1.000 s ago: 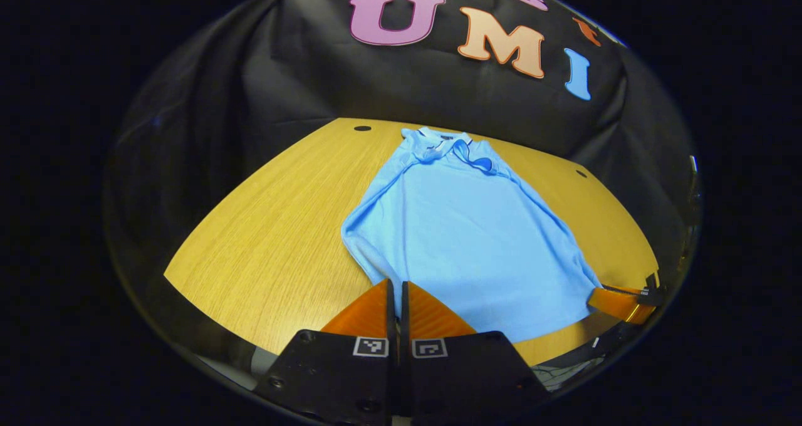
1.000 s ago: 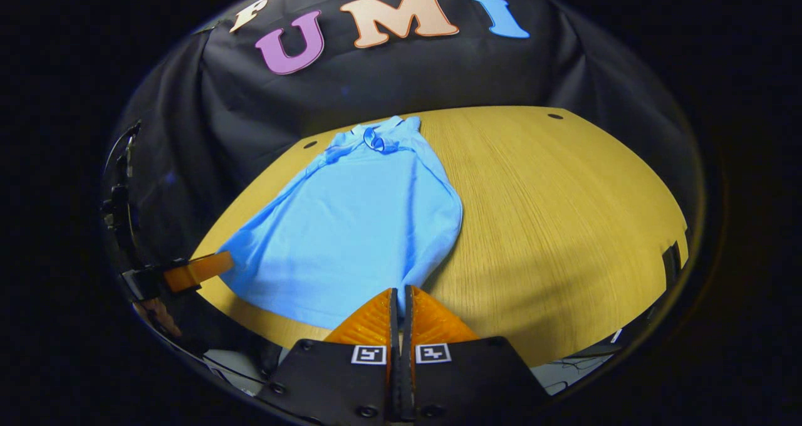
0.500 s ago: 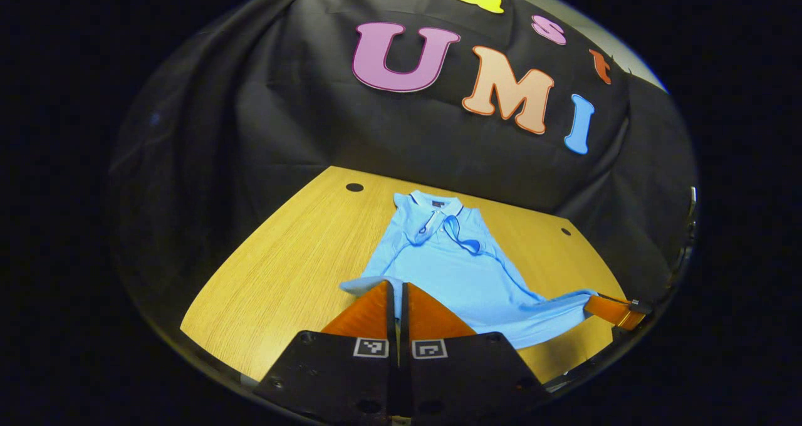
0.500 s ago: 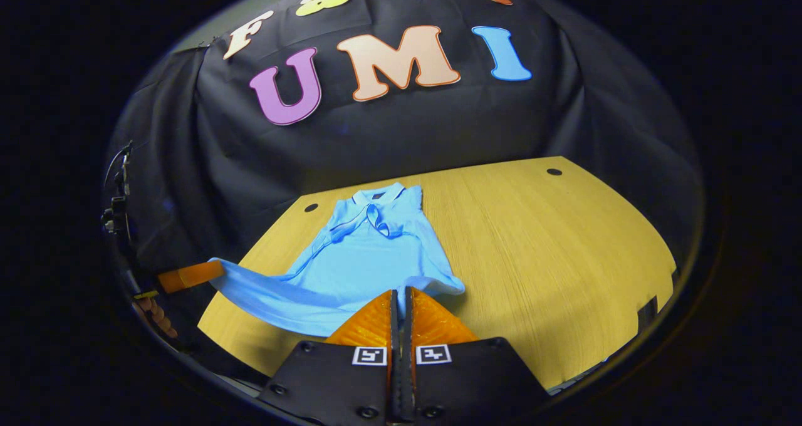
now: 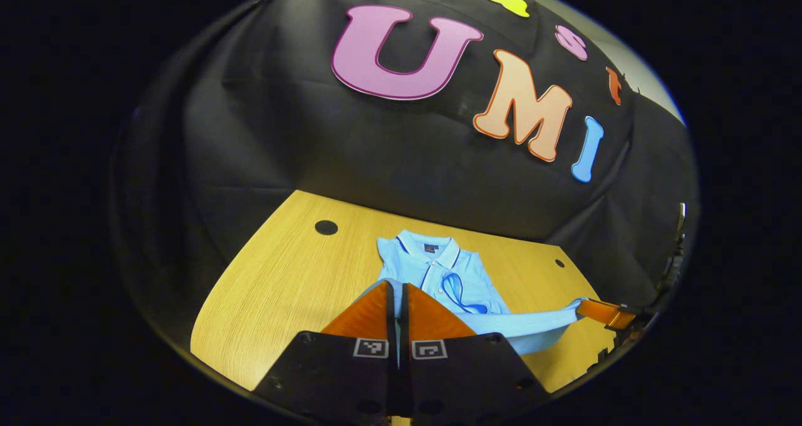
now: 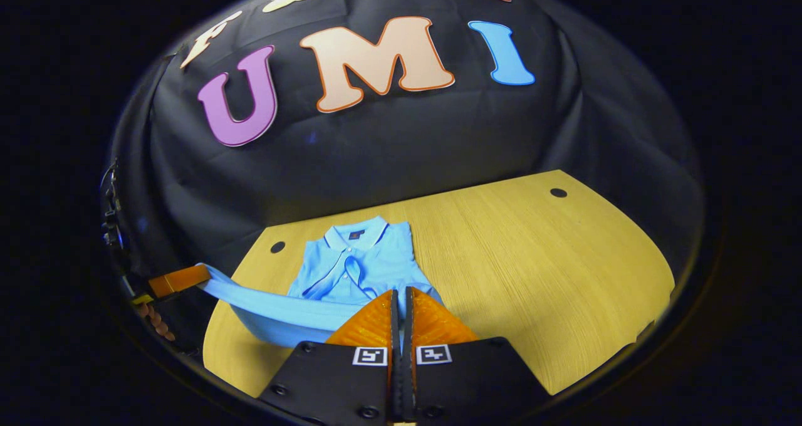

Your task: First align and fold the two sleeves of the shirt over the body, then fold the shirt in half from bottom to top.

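A light blue polo shirt [image 5: 438, 269] lies collar-up on the wooden table [image 5: 276, 282], its sleeves folded over the body. My left gripper [image 5: 397, 288] is shut on one bottom corner of the shirt. The hem [image 5: 532, 321] stretches as a raised band across to my right gripper [image 5: 592, 310]. In the right gripper view, my right gripper [image 6: 401, 294] is shut on the other bottom corner of the shirt [image 6: 357, 257], and the hem [image 6: 269, 307] runs left to my left gripper [image 6: 188, 277]. Both corners hang above the shirt's lower body, close to the collar.
The table [image 6: 532, 244] has bare wood to the right of the shirt, with small round holes [image 6: 557, 193] [image 5: 326, 227] near its far edge. A hand [image 6: 153, 322] holds the left gripper. Black cloth wall rises just behind the table.
Both grippers have lifted the bottom hem off the table and carried it forward toward the collar. Much less of the shirt's body shows now.
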A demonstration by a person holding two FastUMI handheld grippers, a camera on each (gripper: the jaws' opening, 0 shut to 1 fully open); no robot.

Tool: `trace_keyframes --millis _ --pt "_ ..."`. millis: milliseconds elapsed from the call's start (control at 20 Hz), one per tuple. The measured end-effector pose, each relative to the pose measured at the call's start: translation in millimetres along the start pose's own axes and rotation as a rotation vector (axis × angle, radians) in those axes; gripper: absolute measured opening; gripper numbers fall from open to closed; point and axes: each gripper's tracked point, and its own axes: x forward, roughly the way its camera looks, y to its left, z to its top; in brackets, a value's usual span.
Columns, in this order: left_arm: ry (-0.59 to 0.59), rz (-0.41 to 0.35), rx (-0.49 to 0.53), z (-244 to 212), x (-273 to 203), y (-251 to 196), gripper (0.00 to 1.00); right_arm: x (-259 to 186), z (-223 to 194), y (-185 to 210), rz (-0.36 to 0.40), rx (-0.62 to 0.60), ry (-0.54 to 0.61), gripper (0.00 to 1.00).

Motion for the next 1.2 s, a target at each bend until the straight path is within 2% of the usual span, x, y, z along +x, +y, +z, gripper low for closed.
trace_keyframes --millis 150,300,550,750,850,900,950,1000,1050,1100,1150,1200 --pt "0.028 -0.026 0.031 12 53 5 0.0 54 30 5 -0.041 -0.028 -0.009 0.02" --pt "0.057 -0.026 0.07 14 107 14 0.0 108 43 9 -0.062 -0.022 0.007 0.02" --pt "0.131 -0.018 0.111 -1 178 28 0.0 191 15 -1 -0.086 0.008 0.105 0.02" --pt "0.186 -0.007 0.189 -17 207 33 0.0 213 1 -6 -0.074 0.023 0.135 0.02" --pt "0.205 0.008 0.219 -19 207 32 0.02 211 -1 -7 -0.053 0.022 0.147 0.14" --pt "0.195 0.025 0.222 -16 205 33 0.06 203 1 -5 -0.044 0.012 0.152 0.42" --pt "0.191 0.026 0.223 -13 198 30 0.12 202 1 -6 -0.029 0.005 0.148 0.71" --pt "0.173 0.045 0.233 -9 192 32 0.41 197 3 -6 -0.035 -0.01 0.139 0.99" --pt "0.148 0.084 0.258 -5 196 38 0.71 182 5 -5 -0.031 -0.023 0.128 0.94" --pt "0.135 0.098 0.279 -1 178 37 1.0 169 6 -2 -0.019 -0.035 0.122 0.94" --pt "0.133 0.1 0.296 1 164 35 0.94 157 7 -1 -0.01 -0.046 0.109 0.99" --pt "0.135 0.096 0.304 -1 151 31 0.96 142 7 -1 0.0 -0.056 0.095 0.98"
